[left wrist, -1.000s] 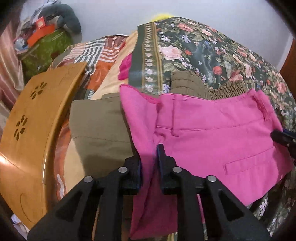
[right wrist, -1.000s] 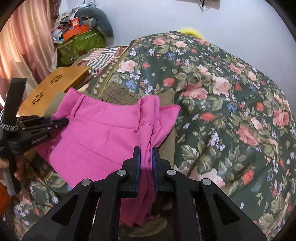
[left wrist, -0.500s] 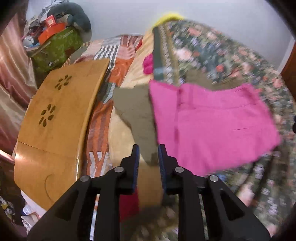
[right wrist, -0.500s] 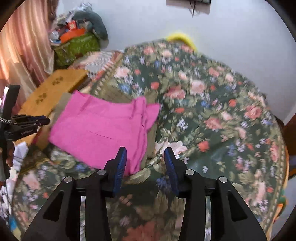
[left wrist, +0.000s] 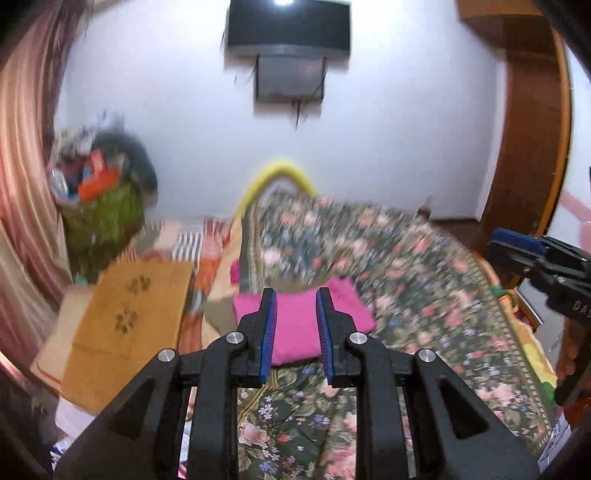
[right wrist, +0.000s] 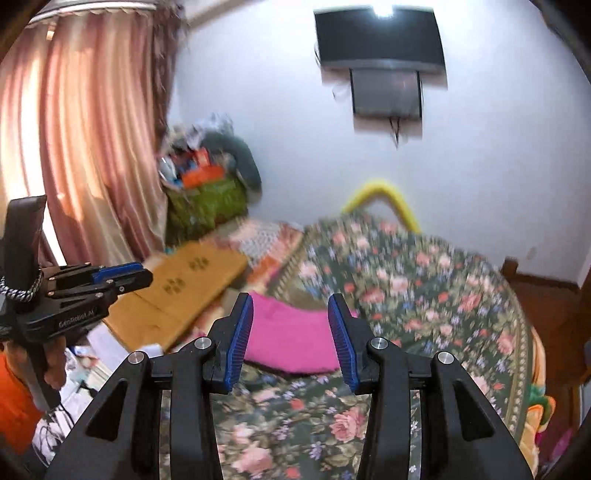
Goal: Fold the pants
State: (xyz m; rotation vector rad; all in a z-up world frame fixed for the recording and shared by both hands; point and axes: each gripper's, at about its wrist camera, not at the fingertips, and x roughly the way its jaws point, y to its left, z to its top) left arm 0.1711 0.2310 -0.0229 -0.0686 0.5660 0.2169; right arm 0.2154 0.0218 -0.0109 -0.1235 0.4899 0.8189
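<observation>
Left gripper (left wrist: 295, 330) hangs above the near part of the bed, jaws parted by a modest gap, nothing between the blue pads; pink cloth seen through the gap lies well beyond the tips. Right gripper (right wrist: 290, 338) likewise raised over the bed, jaws set wider apart, empty; it also shows at the right edge of the left wrist view (left wrist: 532, 254), held by a hand (left wrist: 567, 354), apart from the left one. Floral bedspread (left wrist: 424, 295), dark green with pink roses, covers the bed beneath both grippers. Pink pants (left wrist: 295, 323) lie on it, folded into a compact rectangle, flat, toward the bed's left side; same bundle in the right wrist view (right wrist: 291, 338). An olive garment (left wrist: 218, 314) sticks out from under the pants on their left and far edges. Just left of that, a wooden board (left wrist: 129, 321) with flower-shaped cutouts rests along the bed edge. Farther on, a striped orange blanket (left wrist: 207, 254), then a green bag (left wrist: 105, 218) heaped with clutter against the wall, blurred. Pink curtain (right wrist: 92, 140) at far left. Dark screen (left wrist: 288, 27) mounted high on the white wall.
</observation>
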